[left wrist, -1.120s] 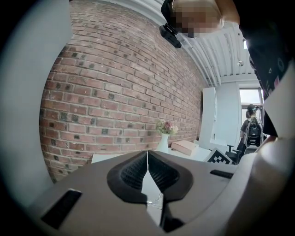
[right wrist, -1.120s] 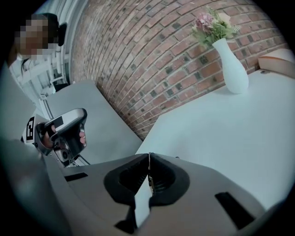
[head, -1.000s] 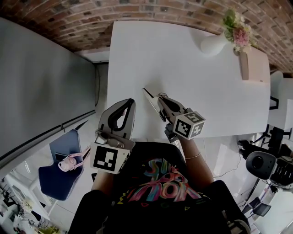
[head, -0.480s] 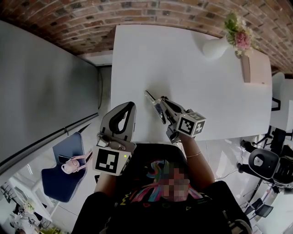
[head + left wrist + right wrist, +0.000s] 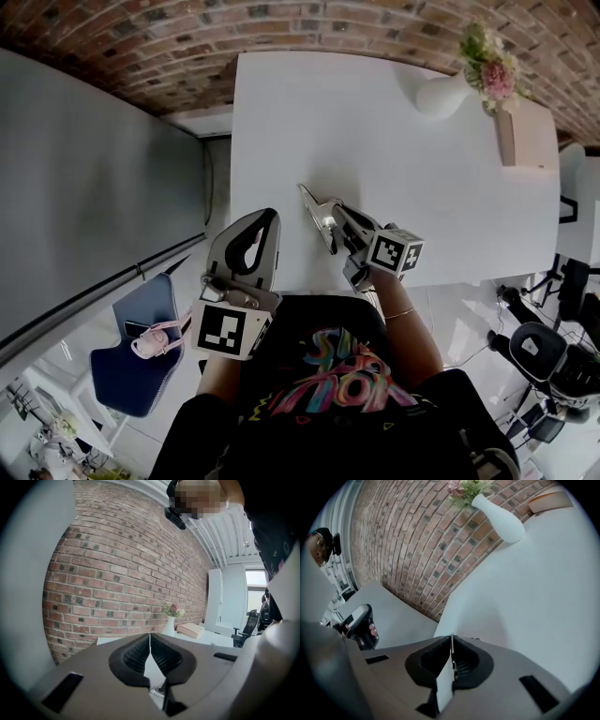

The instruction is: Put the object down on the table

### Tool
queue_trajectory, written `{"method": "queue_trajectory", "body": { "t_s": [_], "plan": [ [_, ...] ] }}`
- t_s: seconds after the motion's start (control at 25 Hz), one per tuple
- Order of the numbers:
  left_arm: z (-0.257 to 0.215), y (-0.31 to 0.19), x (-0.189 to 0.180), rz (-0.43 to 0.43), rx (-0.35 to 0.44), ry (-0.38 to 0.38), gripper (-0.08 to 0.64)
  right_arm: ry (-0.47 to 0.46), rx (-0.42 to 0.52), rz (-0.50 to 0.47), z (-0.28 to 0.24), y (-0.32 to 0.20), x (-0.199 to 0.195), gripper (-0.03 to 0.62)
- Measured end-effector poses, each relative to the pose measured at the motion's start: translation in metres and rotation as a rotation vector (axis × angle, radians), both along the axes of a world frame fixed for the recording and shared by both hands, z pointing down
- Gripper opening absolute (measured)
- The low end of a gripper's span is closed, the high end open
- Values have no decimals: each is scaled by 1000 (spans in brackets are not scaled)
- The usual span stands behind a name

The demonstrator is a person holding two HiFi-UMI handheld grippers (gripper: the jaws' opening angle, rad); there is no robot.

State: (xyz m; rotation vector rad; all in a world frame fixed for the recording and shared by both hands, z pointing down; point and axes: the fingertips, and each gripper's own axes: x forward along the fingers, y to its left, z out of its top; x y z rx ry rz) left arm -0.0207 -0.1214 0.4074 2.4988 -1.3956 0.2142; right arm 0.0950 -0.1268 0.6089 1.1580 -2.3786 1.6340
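Currently my right gripper (image 5: 330, 208) has its jaws clamped on a thin, flat, pale plate-like object (image 5: 311, 204). It stands on edge between the pads and sticks out past the tips toward the upper left of the head view. It hangs over the near part of the white rectangular table (image 5: 394, 159), just left of the frame's centre. Whether its lower edge touches the top I cannot tell. I judge the edge-on hold is simply how a slab this thin gets pinched, so laying it flat would need a roll of the wrist before release. In the right gripper view the same object (image 5: 444, 681) fills the slot between the closed pads, with bare tabletop beyond.

My left gripper (image 5: 264, 219) sits at lower centre-left, by the table's near edge. Its jaws are pressed together on nothing, and the left gripper view shows the pads meeting along a thin seam. It looks parked out of the way.

As for containers, a white narrow-necked ceramic vase (image 5: 439, 94) at upper right holds a bunch of pink and green flowers (image 5: 487, 61). Near it lies a flat pinkish box (image 5: 520, 131), closed, its contents unseen. Both are well apart from the held object.
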Motion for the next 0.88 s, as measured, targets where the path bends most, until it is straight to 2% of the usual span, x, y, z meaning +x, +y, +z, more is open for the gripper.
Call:
{"method": "queue_trajectory", "body": {
  "t_s": [0.24, 0.88],
  "plan": [
    [2, 2, 2, 4, 0, -8, 26, -24, -10, 12, 3, -2, 4, 71],
    [-8, 6, 2, 1, 29, -3, 25, -14, 31, 32, -8, 1, 6, 78]
  ]
}}
